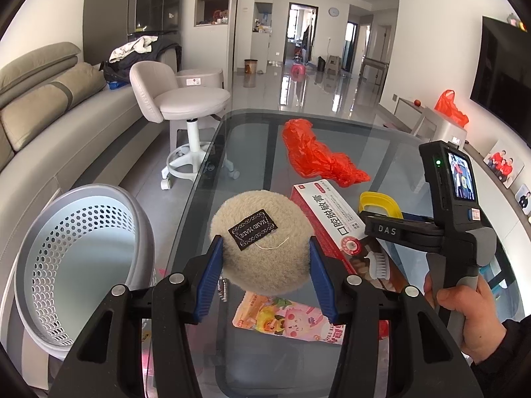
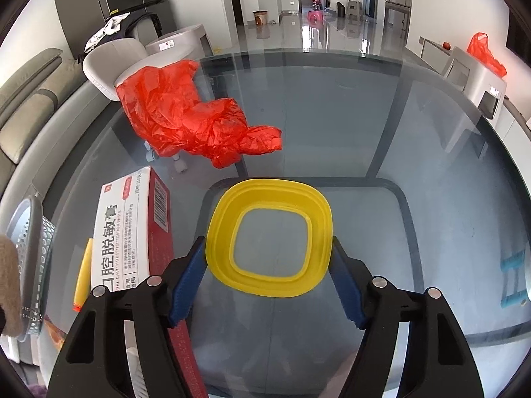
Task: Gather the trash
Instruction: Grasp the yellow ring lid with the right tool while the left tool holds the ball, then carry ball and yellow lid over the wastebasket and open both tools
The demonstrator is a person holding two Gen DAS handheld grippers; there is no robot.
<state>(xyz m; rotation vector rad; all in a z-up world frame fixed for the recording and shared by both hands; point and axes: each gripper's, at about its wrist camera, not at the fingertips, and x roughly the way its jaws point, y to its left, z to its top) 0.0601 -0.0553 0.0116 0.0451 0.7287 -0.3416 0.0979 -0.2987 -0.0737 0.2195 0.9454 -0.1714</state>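
1. Left gripper (image 1: 264,267) is clamped on a round beige fuzzy pom-pom with a black "HAND MADE" label (image 1: 262,245), blue pads pressing both its sides, jaws partly closed, the ball lifted above the glass

2. Right gripper (image 2: 268,278) straddles a yellow squarish plastic ring with an open centre (image 2: 219,232); the blue pads sit right at its left and right edges, whether they already press I cannot tell, the ring looks flat on the dark glass tabletop (image 2: 415,132), so I count it as not held

3. Doing the step well, my judgement: close the right jaws squarely on the ring's two opposite sides, keep the fingertips low so the thin rim does not slip out or tip, lift only once it is firmly pinched

4. Then carry the pom-pom left to the grey perforated plastic bin (image 1: 83,252), which stands beside the table edge on the left, and let go over the opening, not the rim

5. The ring: bright yellow, stepped rim, thin, probably light and a bit flexible

6. Other trash on the table: a crumpled red plastic bag (image 2: 192,122) farther back, a red-and-white toothpaste carton (image 2: 132,229) just left of the ring, a pink printed snack wrapper (image 1: 282,318) under the left gripper
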